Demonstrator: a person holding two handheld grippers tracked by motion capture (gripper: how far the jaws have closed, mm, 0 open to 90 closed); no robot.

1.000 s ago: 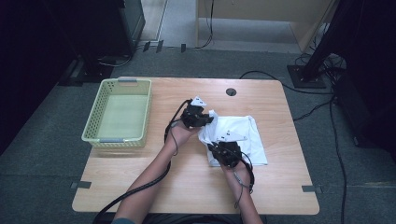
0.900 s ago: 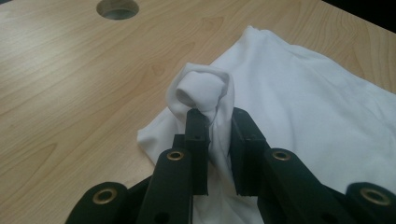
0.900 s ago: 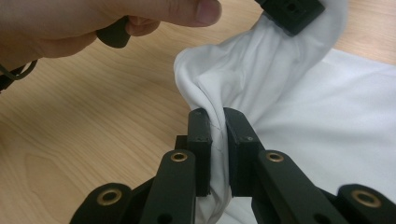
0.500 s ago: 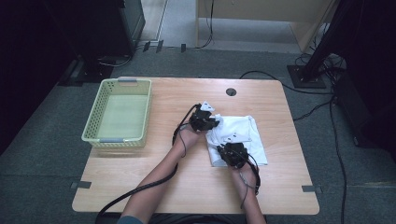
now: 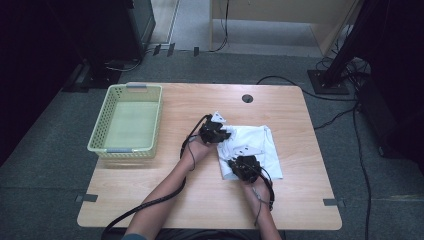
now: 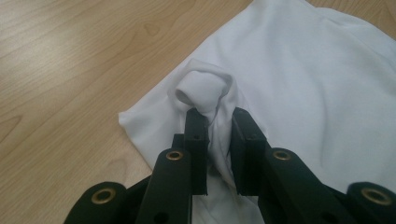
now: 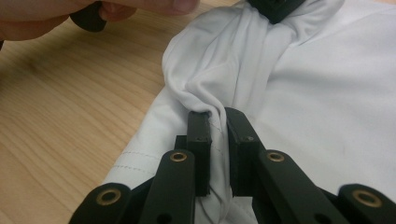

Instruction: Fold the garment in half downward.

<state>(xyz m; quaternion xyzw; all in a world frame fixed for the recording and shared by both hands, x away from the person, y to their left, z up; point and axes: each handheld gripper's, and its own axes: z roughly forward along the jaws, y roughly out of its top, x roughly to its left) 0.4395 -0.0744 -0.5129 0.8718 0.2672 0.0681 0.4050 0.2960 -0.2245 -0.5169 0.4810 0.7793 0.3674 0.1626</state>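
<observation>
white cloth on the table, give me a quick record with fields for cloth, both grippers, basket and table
cloth: white garment, folded, lying right of centre on the table
left gripper: shut on a bunched fold at the garment's edge
right gripper: shut on a gathered fold of the same garment
basket: pale green plastic basket, empty, at the table's left
table: light wooden table, round cable hole near its far edge

On the light wooden table (image 5: 150, 200), a white folded cloth garment (image 5: 262, 145) lies right of centre. The left gripper (image 5: 222, 135) and right gripper (image 5: 239, 161) rest on its left edge. A pale green plastic basket (image 5: 100, 135) stands well apart at left.
</observation>
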